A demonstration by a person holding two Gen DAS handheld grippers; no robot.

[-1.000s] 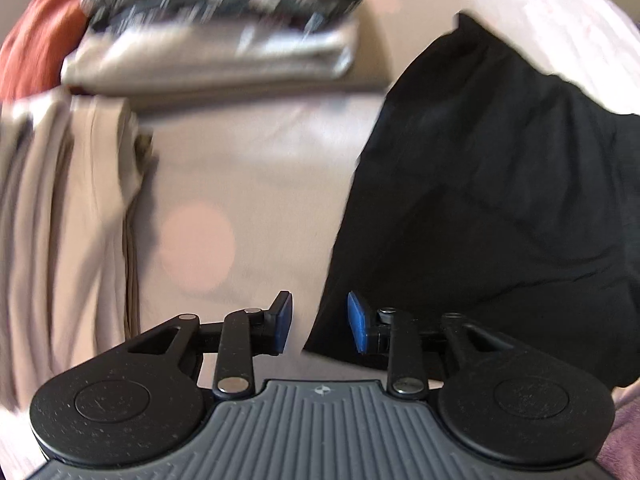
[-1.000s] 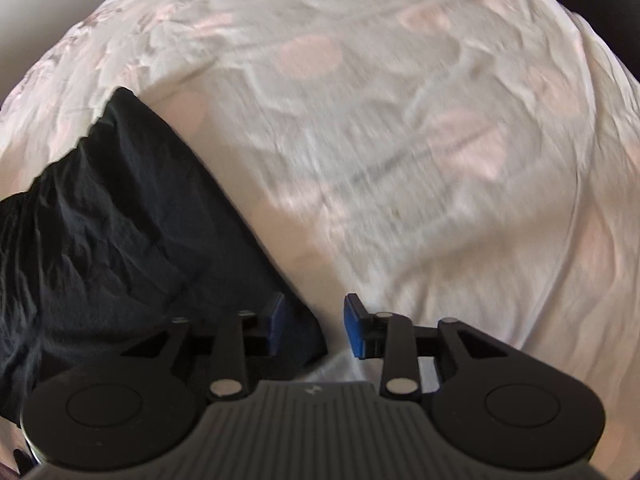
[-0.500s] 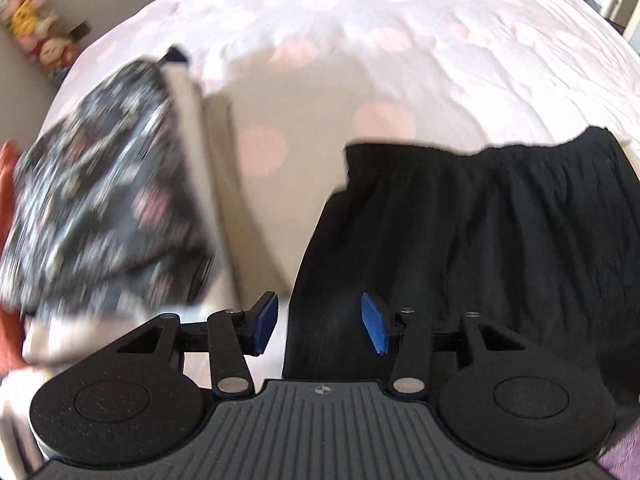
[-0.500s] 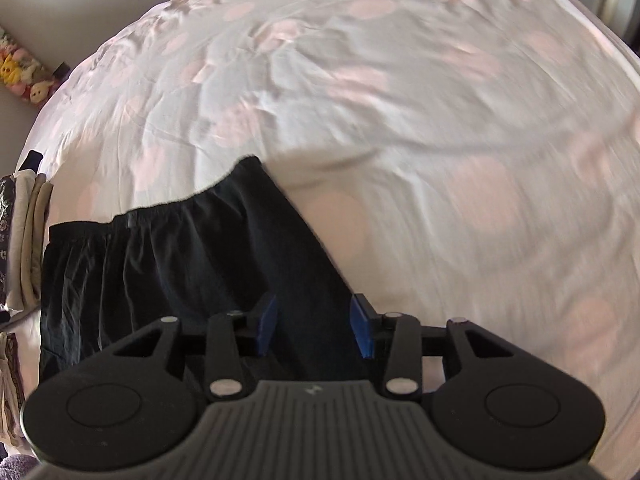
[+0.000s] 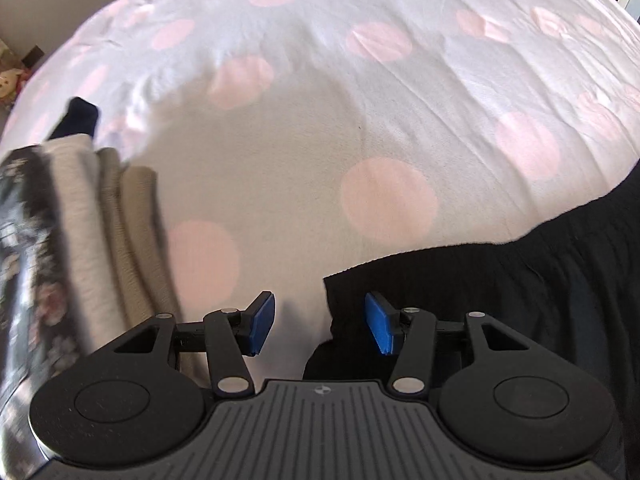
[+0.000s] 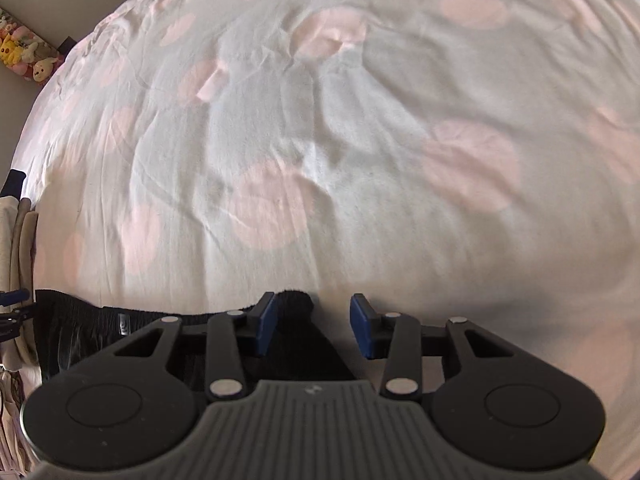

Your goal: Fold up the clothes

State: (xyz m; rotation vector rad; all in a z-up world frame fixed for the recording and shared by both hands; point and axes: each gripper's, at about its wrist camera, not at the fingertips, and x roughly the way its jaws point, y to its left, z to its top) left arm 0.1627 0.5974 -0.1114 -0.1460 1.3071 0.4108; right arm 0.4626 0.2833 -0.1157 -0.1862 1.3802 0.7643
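Black garment [image 5: 500, 300], matte and finely creased, lying flat on the bed; elasticated waistband edge [image 6: 160, 316] facing the open sheet, one corner [image 6: 296, 300] slightly raised.

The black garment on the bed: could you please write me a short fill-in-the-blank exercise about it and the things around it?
1. The bedsheet is white with large ____ dots.
2. The pads on the left hand-held gripper are coloured ____.
3. The black garment lies on the bedsheet to the ____ of the stack of folded clothes in the left wrist view.
4. In the right wrist view, a corner of the black garment lies between the open pads of the ____ hand-held gripper.

Missing words: pink; blue; right; right
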